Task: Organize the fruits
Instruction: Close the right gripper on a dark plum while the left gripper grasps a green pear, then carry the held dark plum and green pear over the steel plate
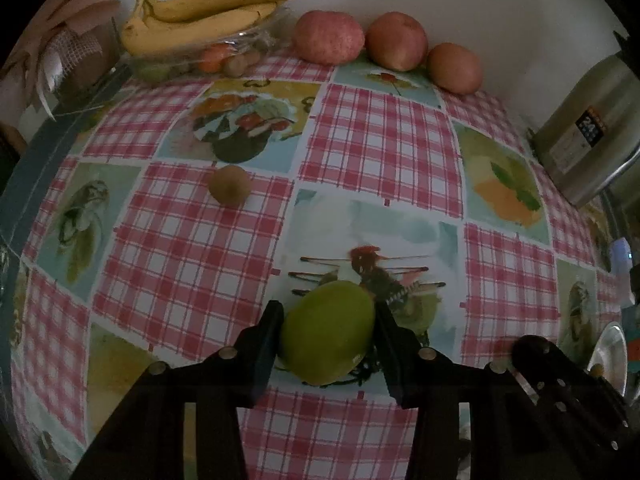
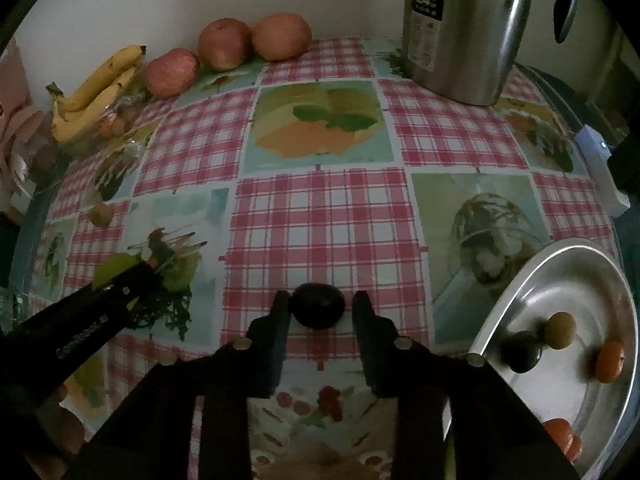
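Left gripper (image 1: 326, 334) clamps green mango (image 1: 327, 330); right gripper (image 2: 320, 310) straddles dark fruit (image 2: 318, 305).

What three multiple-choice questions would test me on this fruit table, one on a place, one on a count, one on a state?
1. Where do the red apples sit?
A. In the steel bowl
B. At the back of the table, by the wall
C. On the bananas

2. How many red apples are there?
A. Two
B. Three
C. Five

3. What state is the green fruit in?
A. Clamped by the left gripper
B. Lying in the steel bowl
C. Cut in half

Answers: B, they line the wall; B, three stand side by side; A, both fingers press its sides.
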`<move>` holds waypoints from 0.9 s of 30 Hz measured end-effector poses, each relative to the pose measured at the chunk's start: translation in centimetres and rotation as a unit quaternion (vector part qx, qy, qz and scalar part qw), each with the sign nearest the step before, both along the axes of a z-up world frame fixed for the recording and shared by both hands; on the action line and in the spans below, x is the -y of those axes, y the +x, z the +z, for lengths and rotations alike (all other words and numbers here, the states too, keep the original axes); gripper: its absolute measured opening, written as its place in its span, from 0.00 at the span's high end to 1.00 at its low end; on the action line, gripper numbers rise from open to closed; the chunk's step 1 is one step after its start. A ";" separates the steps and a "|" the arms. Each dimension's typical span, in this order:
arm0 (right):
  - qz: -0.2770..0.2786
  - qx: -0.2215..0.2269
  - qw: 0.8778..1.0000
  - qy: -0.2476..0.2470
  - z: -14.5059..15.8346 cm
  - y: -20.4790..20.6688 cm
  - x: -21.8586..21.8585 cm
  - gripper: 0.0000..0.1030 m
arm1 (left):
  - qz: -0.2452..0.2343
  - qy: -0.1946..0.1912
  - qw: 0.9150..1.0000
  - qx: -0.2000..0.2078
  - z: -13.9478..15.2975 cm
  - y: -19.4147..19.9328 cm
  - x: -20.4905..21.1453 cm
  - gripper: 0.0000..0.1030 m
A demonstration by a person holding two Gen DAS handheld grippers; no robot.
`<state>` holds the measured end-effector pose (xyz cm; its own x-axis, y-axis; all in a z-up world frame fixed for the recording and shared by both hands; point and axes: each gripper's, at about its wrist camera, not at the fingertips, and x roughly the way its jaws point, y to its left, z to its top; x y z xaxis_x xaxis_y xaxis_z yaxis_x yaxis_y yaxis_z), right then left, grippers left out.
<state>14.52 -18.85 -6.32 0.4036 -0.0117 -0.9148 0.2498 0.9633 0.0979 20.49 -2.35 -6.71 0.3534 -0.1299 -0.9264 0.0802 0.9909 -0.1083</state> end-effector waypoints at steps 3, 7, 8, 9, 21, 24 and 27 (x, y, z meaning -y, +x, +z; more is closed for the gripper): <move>0.001 -0.001 1.000 -0.003 0.2 0.0 -0.2 0.73 | 0.003 -0.009 1.000 -0.007 0.2 0.0 -0.2 0.53; 0.002 0.000 1.000 0.001 0.6 -0.1 -0.3 0.73 | 0.010 -0.013 1.000 -0.011 0.6 -0.3 -0.4 0.53; 0.002 0.001 1.000 0.001 0.8 -0.2 -0.4 0.73 | 0.013 -0.015 1.000 -0.013 0.8 -0.3 -0.6 0.53; 0.003 0.002 1.000 0.001 1.0 -0.3 -0.5 0.73 | 0.015 -0.016 1.000 -0.015 0.9 -0.3 -0.7 0.53; -0.009 -0.007 1.000 0.018 2.8 -1.9 -0.5 0.73 | 0.030 -0.026 0.999 -0.012 3.9 -1.8 -1.8 0.53; -0.011 -0.009 1.000 0.022 3.2 -2.4 -0.5 0.73 | 0.033 -0.028 0.999 -0.012 4.6 -2.3 -1.9 0.53; -0.013 -0.009 0.999 0.029 3.7 -2.9 -0.4 0.73 | 0.033 -0.028 0.999 -0.010 5.1 -2.8 -1.5 0.53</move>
<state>11.62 -18.41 -2.65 0.3870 0.0312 -0.9215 0.2763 0.9496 0.1481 17.66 -0.86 -1.64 0.3438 -0.1589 -0.9255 0.0113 0.9862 -0.1651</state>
